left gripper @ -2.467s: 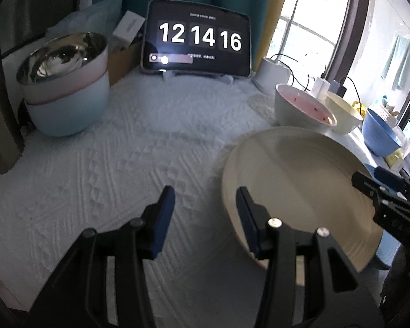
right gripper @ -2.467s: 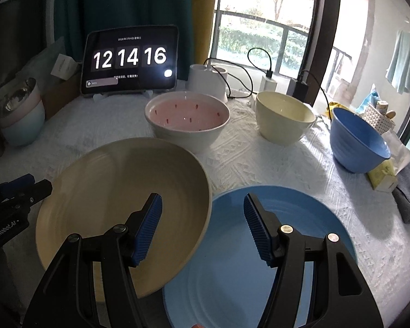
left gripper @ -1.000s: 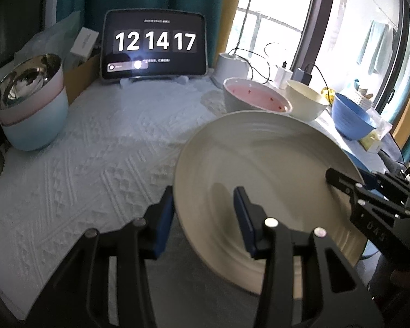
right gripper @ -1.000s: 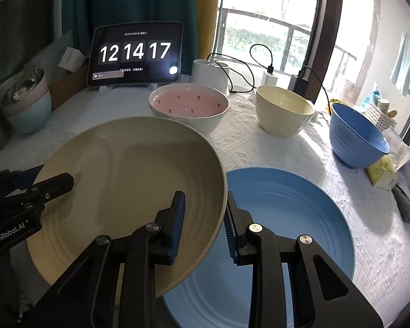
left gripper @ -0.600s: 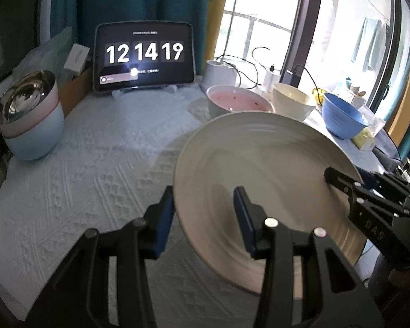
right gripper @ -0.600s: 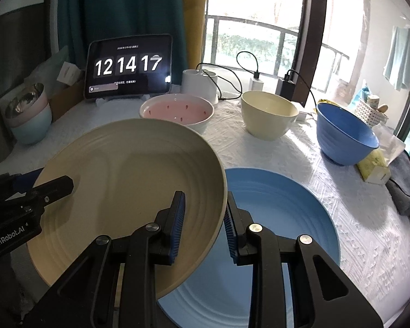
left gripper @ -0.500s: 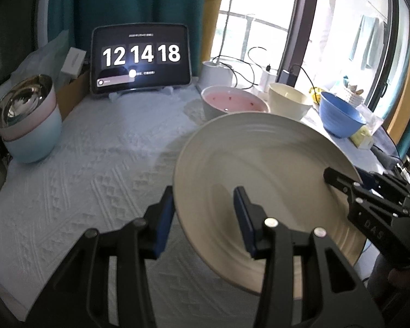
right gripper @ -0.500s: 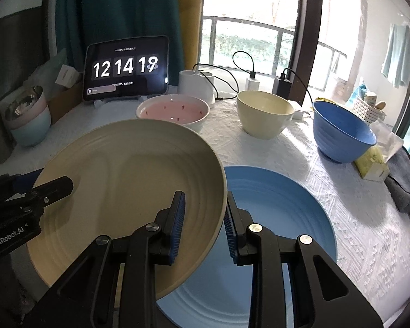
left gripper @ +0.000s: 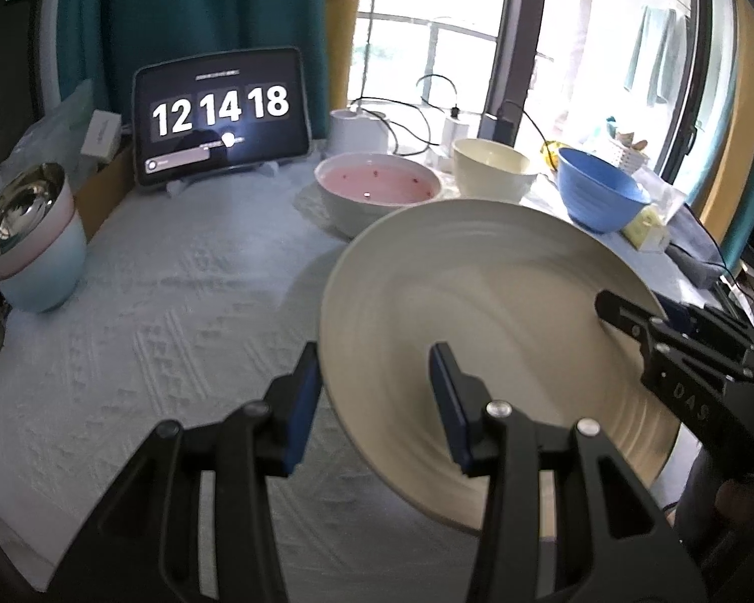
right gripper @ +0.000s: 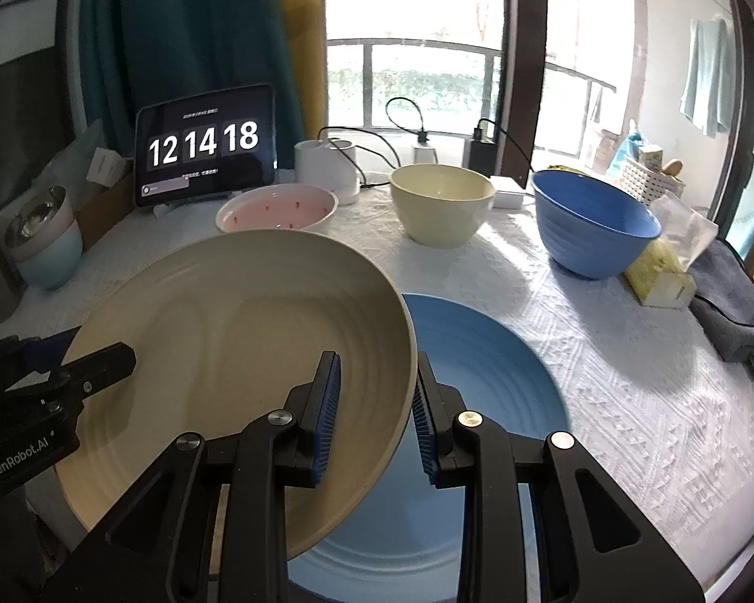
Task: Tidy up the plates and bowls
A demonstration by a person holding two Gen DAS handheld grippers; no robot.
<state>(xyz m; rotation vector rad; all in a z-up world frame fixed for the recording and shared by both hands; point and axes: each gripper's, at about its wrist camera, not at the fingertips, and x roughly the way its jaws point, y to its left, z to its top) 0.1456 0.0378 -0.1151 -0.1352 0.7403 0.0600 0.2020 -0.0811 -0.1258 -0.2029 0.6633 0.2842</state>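
Observation:
Both grippers hold a large cream plate point(left gripper: 502, 301) point(right gripper: 251, 326) tilted in the air above the white tablecloth. My left gripper point(left gripper: 374, 402) is shut on the plate's left rim, and in the right wrist view it shows at the left point(right gripper: 50, 377). The right gripper point(right gripper: 374, 417) is shut on the opposite rim and shows at the right of the left wrist view point(left gripper: 678, 352). A blue plate point(right gripper: 477, 377) lies on the table under the cream plate's right edge. Behind stand a pink bowl point(right gripper: 276, 213), a cream bowl point(right gripper: 442, 201) and a blue bowl point(right gripper: 593, 221).
Stacked bowls topped by a steel one point(left gripper: 30, 241) stand at the far left. A tablet clock point(left gripper: 221, 110), a white lamp base point(right gripper: 326, 166) and cables line the back. A yellow packet point(right gripper: 658, 276) and a dark cloth point(right gripper: 729, 301) lie at the right.
Both grippers went from open to shut on the cream plate's rim. Over the last second the plate has risen off the table with both hands, and the bowls now look lower and farther.

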